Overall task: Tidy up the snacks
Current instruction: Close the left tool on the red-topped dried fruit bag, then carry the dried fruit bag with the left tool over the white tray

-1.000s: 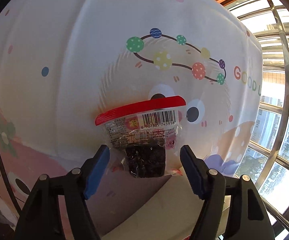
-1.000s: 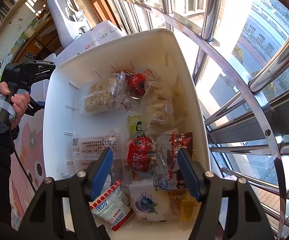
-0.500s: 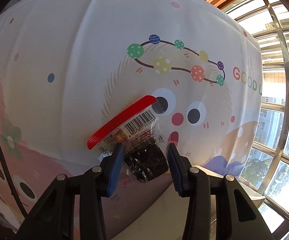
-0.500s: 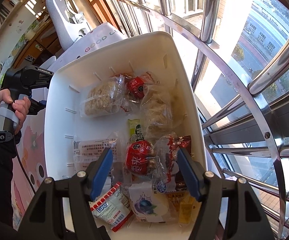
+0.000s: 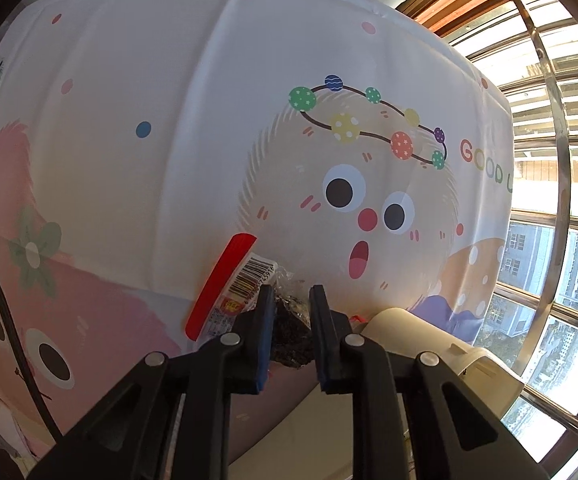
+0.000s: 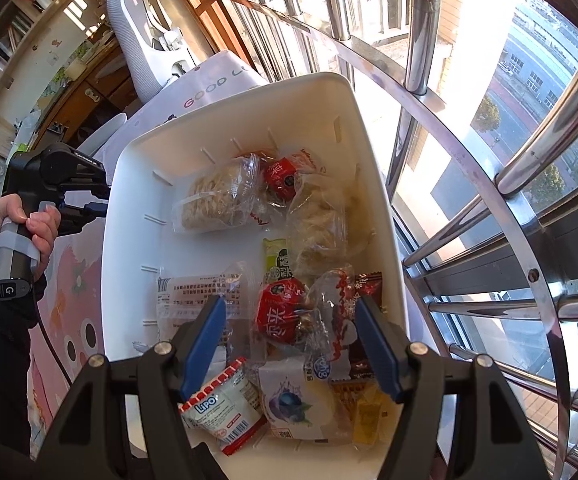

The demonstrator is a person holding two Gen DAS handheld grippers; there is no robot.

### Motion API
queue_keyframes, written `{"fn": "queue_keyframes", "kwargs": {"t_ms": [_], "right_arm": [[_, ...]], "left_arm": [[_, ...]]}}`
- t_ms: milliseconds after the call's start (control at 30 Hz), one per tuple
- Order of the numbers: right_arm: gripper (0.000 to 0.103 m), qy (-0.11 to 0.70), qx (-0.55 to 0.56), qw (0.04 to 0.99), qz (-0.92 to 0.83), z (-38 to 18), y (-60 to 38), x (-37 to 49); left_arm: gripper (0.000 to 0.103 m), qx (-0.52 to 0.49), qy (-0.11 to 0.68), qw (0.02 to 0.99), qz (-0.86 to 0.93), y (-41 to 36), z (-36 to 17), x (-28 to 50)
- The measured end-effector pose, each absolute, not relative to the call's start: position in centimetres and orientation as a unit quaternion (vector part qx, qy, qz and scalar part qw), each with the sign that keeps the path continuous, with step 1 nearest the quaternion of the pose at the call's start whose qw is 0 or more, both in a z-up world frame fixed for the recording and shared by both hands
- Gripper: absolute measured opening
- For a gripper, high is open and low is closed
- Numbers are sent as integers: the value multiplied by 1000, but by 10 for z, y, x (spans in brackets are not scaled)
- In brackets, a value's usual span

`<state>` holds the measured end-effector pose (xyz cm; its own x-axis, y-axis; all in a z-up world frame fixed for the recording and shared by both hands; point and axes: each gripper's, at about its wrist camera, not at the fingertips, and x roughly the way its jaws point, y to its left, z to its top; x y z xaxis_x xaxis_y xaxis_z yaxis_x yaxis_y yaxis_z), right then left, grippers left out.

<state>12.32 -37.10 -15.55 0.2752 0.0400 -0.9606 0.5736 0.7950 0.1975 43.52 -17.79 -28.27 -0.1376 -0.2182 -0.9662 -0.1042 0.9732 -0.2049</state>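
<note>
A cartoon-printed tablecloth (image 5: 169, 160) covers the table — the white snack bin (image 6: 249, 112) sits on it.

Your left gripper (image 5: 291, 300) has matt black plastic arms and blue pads, pinching a crinkly clear-film snack packet (image 5: 245, 284) with a glossy red edge. Beneath lies smooth printed tablecloth (image 5: 149, 80). The white bin (image 6: 225, 104) looks like smooth plastic; the window bars (image 6: 421, 24) are polished metal.
</note>
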Motion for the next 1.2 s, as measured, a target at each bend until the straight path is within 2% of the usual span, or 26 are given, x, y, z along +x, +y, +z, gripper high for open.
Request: {"fn": "queue_keyframes", "kwargs": {"t_ms": [233, 300, 700, 800, 867, 900, 967, 1133, 1200], "right_arm": [[67, 570, 265, 759, -167, -150, -370, 117], [67, 567, 264, 763, -164, -147, -371, 116], [67, 549, 256, 783, -141, -131, -370, 110], [67, 548, 252, 786, -135, -129, -368, 109], [67, 549, 249, 787, -131, -129, -366, 109], [67, 550, 247, 787, -130, -130, -365, 109], [67, 554, 242, 786, -130, -131, -361, 109], [67, 563, 230, 782, -135, -138, -354, 112], [67, 566, 230, 780, -134, -140, -353, 114]], "left_arm": [[12, -109, 735, 667, -55, -157, -259, 425], [3, -114, 725, 676, -64, -153, -252, 419], [2, -120, 692, 707, -89, -124, -207, 385], [19, -135, 697, 700, -80, -125, -214, 384], [40, -148, 703, 692, -68, -121, -220, 382], [45, -152, 705, 690, -61, -120, -224, 381], [63, -161, 709, 685, -51, -117, -230, 380], [74, -185, 731, 657, -22, -114, -254, 382], [74, -193, 739, 645, -14, -114, -264, 382]]}}
